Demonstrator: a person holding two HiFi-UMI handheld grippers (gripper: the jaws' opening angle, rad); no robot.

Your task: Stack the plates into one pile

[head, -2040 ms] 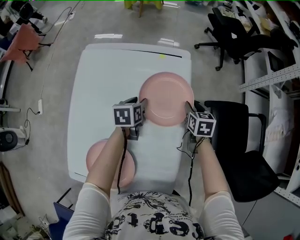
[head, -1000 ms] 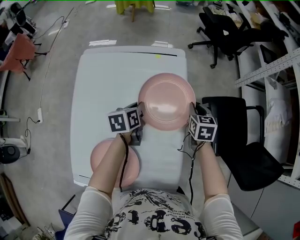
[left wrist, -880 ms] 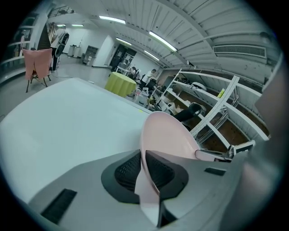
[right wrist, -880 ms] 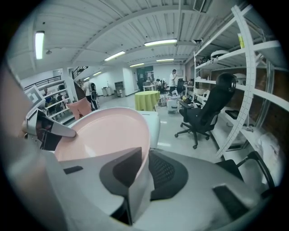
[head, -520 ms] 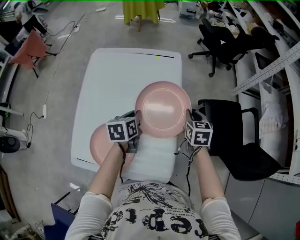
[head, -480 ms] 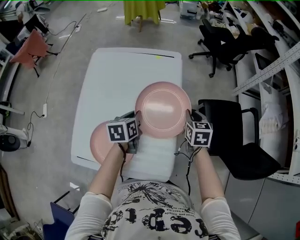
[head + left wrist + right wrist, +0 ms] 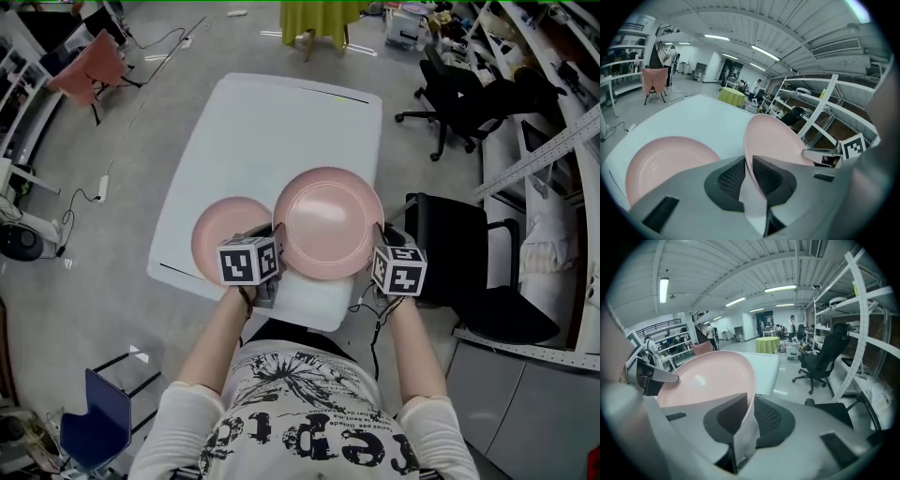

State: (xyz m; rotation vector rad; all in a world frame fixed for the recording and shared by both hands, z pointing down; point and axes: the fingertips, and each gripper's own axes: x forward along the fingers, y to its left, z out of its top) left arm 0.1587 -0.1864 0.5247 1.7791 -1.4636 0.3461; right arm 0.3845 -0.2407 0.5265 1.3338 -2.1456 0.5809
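Observation:
A pink plate (image 7: 328,223) hangs tilted above the white table (image 7: 281,122), held by its rim from both sides. My left gripper (image 7: 278,246) is shut on its left rim (image 7: 778,140); those jaws have just been opening a little, and the rim still sits pinched between the pads (image 7: 726,176). On the opposite rim (image 7: 712,376) my right gripper (image 7: 380,246) is shut. A second pink plate (image 7: 225,236) lies flat on the table, just left of the held one, near the front edge (image 7: 665,159).
A black office chair (image 7: 469,272) stands close to the table's right side, another (image 7: 478,94) farther back. Metal shelving (image 7: 553,150) runs along the right. A blue chair (image 7: 94,422) is at the lower left, and a yellow-covered table (image 7: 323,19) stands beyond.
Both grippers carried the held plate up off the table and toward the near left; it now hangs right beside the second plate, near the table's front edge.

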